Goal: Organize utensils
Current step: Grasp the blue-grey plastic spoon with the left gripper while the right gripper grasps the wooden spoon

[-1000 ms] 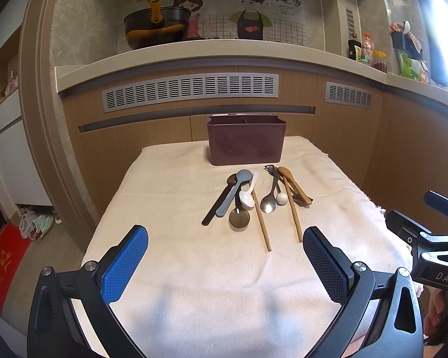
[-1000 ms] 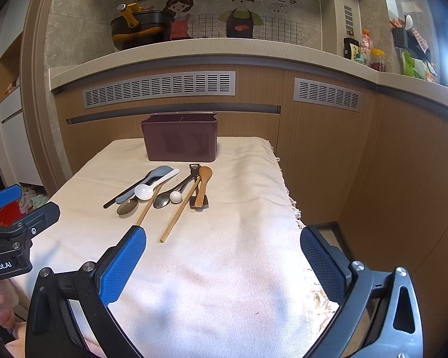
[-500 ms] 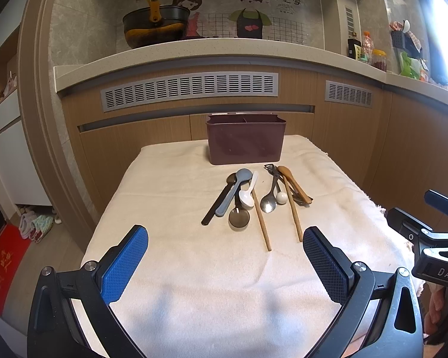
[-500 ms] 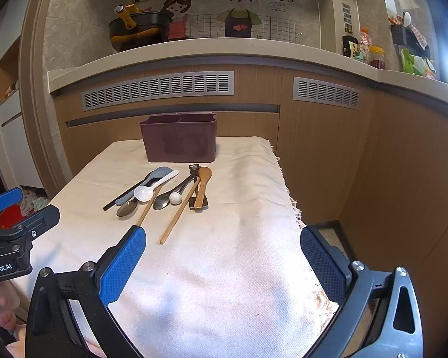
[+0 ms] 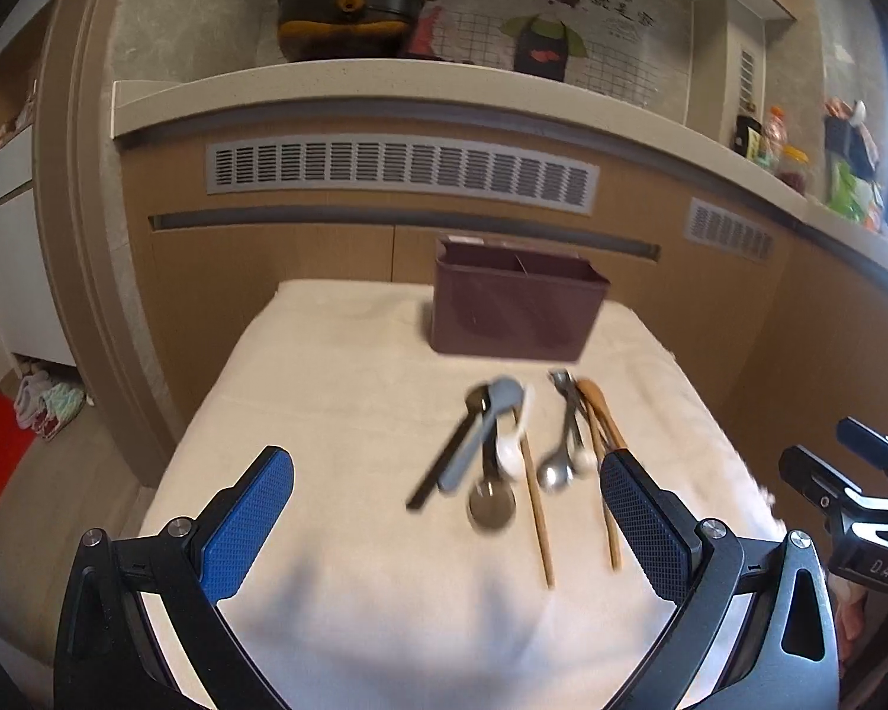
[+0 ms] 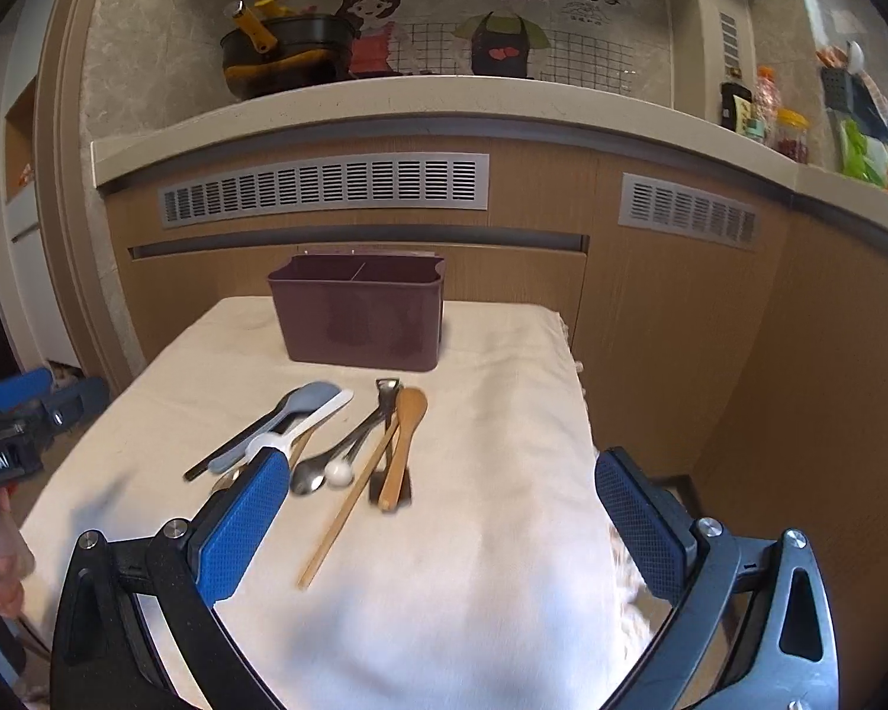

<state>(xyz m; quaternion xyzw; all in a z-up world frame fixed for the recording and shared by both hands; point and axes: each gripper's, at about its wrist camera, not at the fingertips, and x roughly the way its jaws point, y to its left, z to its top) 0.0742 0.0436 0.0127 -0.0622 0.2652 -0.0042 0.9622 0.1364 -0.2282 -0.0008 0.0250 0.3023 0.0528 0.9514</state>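
Observation:
A pile of utensils (image 5: 521, 455) lies mid-table on a white cloth: a grey spatula (image 6: 278, 429), a white spoon (image 6: 302, 426), metal spoons (image 6: 325, 464), a wooden spoon (image 6: 405, 438) and chopsticks (image 6: 349, 503). A dark maroon divided holder (image 5: 518, 310) stands behind them; it also shows in the right wrist view (image 6: 361, 319). My left gripper (image 5: 444, 526) is open and empty, just short of the pile. My right gripper (image 6: 444, 526) is open and empty, with its left finger (image 6: 240, 532) at the near end of the pile.
The white cloth (image 6: 473, 591) covers a small table in front of a wooden counter wall (image 6: 681, 325). The table's right edge (image 6: 586, 414) drops off to the floor. A black pot (image 5: 343, 18) sits on the upper ledge. The other gripper shows at the right (image 5: 858, 503).
Both grippers have moved forward towards the utensils, which now look larger and closer. The left wrist view is blurred by motion. Both grippers stay open.

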